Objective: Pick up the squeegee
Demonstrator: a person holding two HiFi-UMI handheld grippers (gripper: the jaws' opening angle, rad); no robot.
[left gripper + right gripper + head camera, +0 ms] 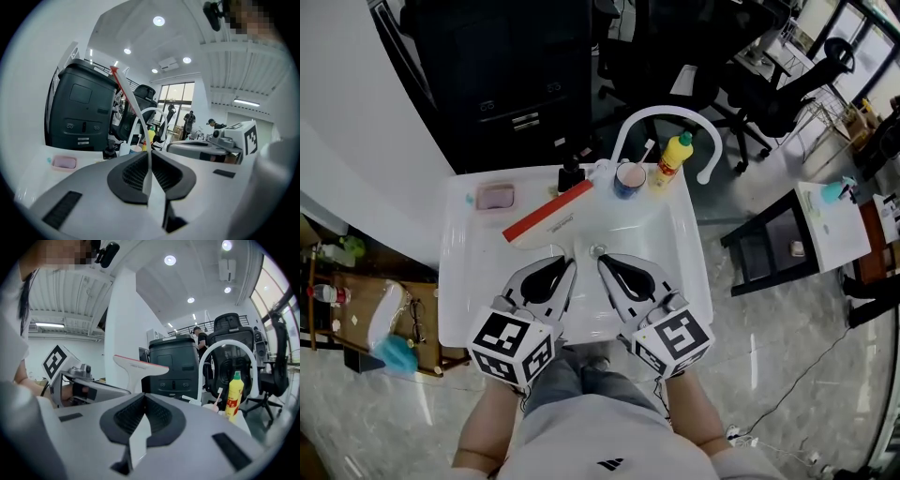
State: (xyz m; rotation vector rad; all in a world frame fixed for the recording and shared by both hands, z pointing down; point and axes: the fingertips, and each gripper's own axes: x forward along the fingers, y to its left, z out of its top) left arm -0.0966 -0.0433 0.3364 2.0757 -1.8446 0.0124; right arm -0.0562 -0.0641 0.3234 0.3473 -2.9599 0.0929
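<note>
The squeegee (548,214) has a red blade edge and a white body, and it hangs tilted over the white sink (680,239). My left gripper (569,265) is shut on its thin white handle. In the left gripper view the handle runs up from between the pads of that gripper (149,157) to the squeegee's red tip (114,70). My right gripper (602,262) sits just right of it over the basin, shut and holding nothing. In the right gripper view the squeegee (139,366) stands to the left, beyond the shut gripper (144,397).
At the sink's back rim stand a pink soap dish (496,196), a black pump bottle (570,174), a cup with a toothbrush (629,178) and a yellow bottle (672,155), under a white arched faucet (661,114). A dark cabinet (506,75) and office chairs (773,94) stand behind.
</note>
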